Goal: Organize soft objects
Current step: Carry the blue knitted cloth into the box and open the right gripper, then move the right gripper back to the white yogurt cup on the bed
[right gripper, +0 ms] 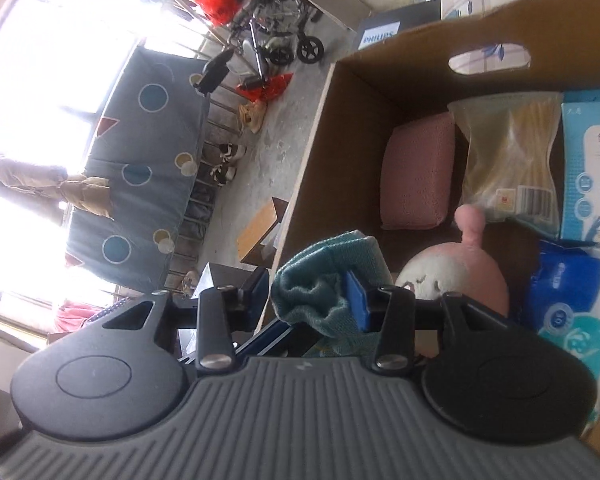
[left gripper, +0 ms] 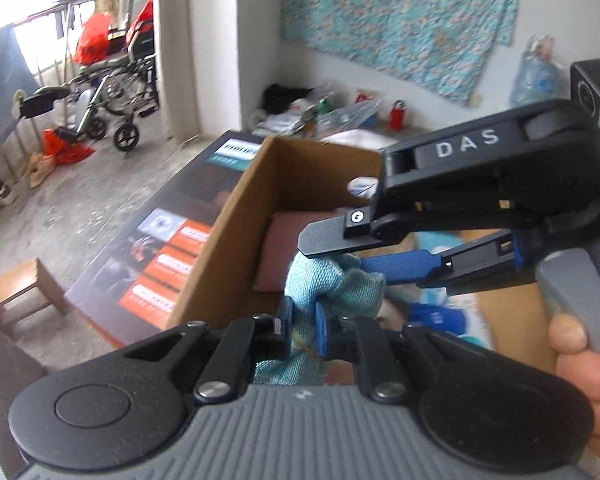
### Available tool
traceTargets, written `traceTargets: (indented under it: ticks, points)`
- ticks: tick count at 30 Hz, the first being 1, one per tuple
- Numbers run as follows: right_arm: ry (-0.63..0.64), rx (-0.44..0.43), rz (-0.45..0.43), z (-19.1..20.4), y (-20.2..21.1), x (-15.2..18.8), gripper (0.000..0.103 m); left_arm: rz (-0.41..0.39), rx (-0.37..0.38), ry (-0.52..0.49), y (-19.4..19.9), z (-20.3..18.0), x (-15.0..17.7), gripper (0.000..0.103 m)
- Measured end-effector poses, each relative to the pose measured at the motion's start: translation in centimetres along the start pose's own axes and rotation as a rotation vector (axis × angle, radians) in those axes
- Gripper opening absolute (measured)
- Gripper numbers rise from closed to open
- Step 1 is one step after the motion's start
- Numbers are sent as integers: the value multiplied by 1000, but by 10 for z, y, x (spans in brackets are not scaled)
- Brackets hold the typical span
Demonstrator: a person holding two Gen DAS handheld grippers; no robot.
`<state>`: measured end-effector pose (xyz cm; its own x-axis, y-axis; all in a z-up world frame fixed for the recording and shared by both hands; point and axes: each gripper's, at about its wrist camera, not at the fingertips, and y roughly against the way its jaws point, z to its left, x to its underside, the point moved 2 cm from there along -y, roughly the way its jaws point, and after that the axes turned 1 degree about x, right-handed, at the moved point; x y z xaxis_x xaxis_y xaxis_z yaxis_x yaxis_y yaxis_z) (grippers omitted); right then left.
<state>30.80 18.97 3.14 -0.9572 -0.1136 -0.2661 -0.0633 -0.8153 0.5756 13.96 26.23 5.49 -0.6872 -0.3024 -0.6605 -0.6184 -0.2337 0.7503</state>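
Item: teal cloth [left gripper: 332, 280], bunched, held over the open cardboard box [left gripper: 236, 216] near the box's left wall.

Left tongs [left gripper: 300, 322]: pressed nearly together on the cloth, which bulges out above the pads and trails down between them toward the camera.

Right tongs [right gripper: 312, 298]: partly apart, with a fold of the same cloth [right gripper: 320, 288] filling the gap; the blue pad [right gripper: 358, 300] lies against the fabric. In the left wrist view these tongs [left gripper: 340, 258] reach in from the right, gray finger above the cloth and blue finger beside it, the handle held by a hand [left gripper: 588, 384] at the right edge.

Contents of the cardboard box [right gripper: 340, 152], right wrist view:
- pink sponge [right gripper: 418, 172], in the far left corner by the wall;
- clear bag of yellow sticks [right gripper: 508, 160], just beside the sponge;
- light blue printed carton [right gripper: 592, 168], at the right;
- blue wipes packet [right gripper: 568, 280], below the carton;
- pink and white plush toy [right gripper: 456, 272], just beside the cloth.

The far wall of the box has an oval handle cutout [right gripper: 490, 58].

Surroundings: a wheelchair [left gripper: 120, 76] stands on the floor well away from the box.
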Motion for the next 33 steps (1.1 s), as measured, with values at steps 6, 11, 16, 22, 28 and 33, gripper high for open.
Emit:
traceTargets:
  ticks: [6,11,16,22,28,33]
  points:
    - [-48,70,3,-27,-34,-19,54,28,-81,2,-20,10,6,29]
    - [-22,71,-47,-28,-16,-23,61,-19,-79,8,-11,12,8,46]
    - [18,54,-104,-26,18,-14,64,-107,-51,0,9,6,11,58]
    - [69,35,-208,-22,76,11,71,-91,21,32,28,-6,22,61]
    - [154,95,-379,-32,153,54,79,-115,134,-20,57,-51,40,74]
    - [206,273,-495,-64,230,88,80,-190,206,-134,83,-108,58,80]
